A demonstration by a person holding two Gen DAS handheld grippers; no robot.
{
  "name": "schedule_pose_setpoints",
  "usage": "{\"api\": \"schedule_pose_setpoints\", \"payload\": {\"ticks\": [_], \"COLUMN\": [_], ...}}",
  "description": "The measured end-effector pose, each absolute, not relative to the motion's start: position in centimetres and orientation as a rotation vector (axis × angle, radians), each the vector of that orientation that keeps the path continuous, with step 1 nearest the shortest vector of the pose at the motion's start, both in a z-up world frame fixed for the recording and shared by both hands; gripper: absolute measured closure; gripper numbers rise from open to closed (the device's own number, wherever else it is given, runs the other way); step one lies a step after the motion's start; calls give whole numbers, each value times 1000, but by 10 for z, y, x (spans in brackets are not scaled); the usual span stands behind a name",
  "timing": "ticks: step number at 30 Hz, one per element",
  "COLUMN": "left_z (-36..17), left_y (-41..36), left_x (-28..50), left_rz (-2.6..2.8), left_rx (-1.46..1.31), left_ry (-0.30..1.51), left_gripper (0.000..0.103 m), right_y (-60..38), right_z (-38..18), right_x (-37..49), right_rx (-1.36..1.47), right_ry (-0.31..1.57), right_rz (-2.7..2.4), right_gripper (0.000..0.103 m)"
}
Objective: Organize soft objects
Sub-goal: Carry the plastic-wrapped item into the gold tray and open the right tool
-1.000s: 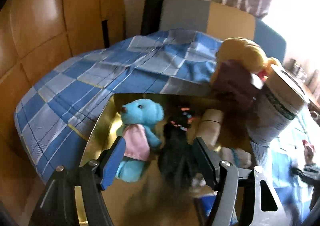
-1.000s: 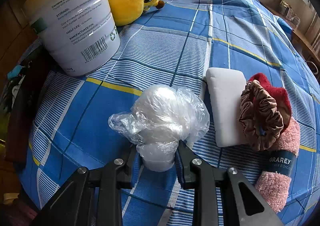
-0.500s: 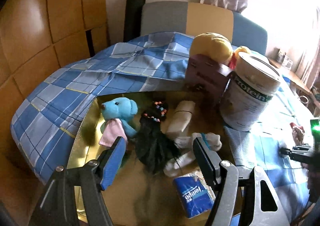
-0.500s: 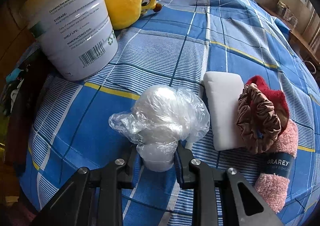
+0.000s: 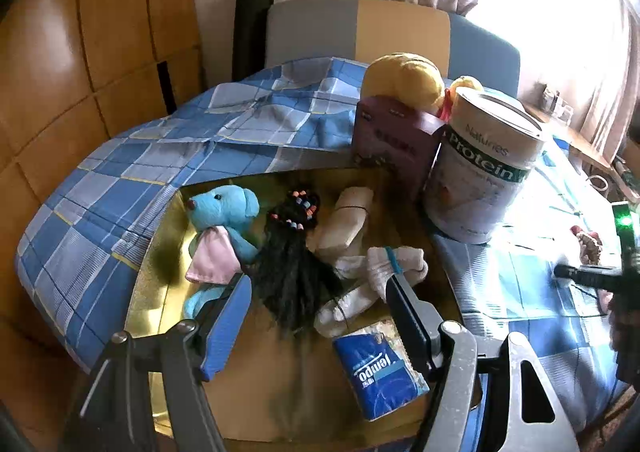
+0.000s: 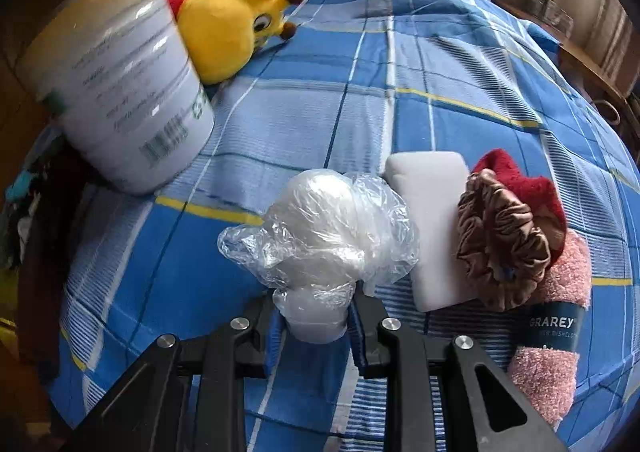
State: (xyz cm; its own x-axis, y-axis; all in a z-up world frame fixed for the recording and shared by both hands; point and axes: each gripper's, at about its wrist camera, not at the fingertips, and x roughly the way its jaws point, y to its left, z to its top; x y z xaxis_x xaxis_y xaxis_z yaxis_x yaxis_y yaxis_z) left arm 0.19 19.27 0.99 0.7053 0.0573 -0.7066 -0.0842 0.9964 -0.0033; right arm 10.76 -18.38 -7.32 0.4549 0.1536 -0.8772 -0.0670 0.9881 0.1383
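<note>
My right gripper [image 6: 314,326] is shut on a white soft ball wrapped in clear plastic [image 6: 320,236] and holds it over the blue checked cloth. To its right lie a white sponge block [image 6: 430,212], a brown scrunchie [image 6: 500,240], a red cloth [image 6: 520,184] and a pink rolled dishcloth [image 6: 556,324]. A yellow plush [image 6: 232,28] lies at the back. My left gripper [image 5: 320,308] is open and empty above a gold tray [image 5: 160,316] holding a blue teddy [image 5: 224,220], a black wig [image 5: 292,264], white socks [image 5: 380,272], a beige roll [image 5: 348,220] and a tissue pack [image 5: 380,372].
A white protein tub [image 5: 480,168] [image 6: 120,88] and a purple box [image 5: 392,140] stand between the tray and the loose items. A chair back [image 5: 360,28] stands behind the table. Wooden panels [image 5: 80,52] are at the left.
My left gripper has pulled back and up from the tray, so more of it and the tissue pack show. My right gripper has lifted the wrapped ball slightly and turned left.
</note>
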Motion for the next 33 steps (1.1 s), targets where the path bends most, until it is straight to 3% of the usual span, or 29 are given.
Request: {"api": "schedule_pose_setpoints", "payload": {"ticks": [8,19,27,33], "left_z": [6,0,-2,2], "left_y": [196,199,207,224], "left_x": [0,-5,-5,-9], "left_rz": [69,59,73,115], "left_rx": [-46,-51,-83,-100], "left_ry": [799,815,820,795], "left_gripper": [32,32,32,32], "right_y": [-183,-153,-94,-22], "right_z": [-40,54,118,118], "right_x": [119,146,133,109], "right_rx": [175,191,140,45], "right_ry": [998,788,638,657], "right_rz": [109,152,328,558], "right_gripper": [76,76,76,76]}}
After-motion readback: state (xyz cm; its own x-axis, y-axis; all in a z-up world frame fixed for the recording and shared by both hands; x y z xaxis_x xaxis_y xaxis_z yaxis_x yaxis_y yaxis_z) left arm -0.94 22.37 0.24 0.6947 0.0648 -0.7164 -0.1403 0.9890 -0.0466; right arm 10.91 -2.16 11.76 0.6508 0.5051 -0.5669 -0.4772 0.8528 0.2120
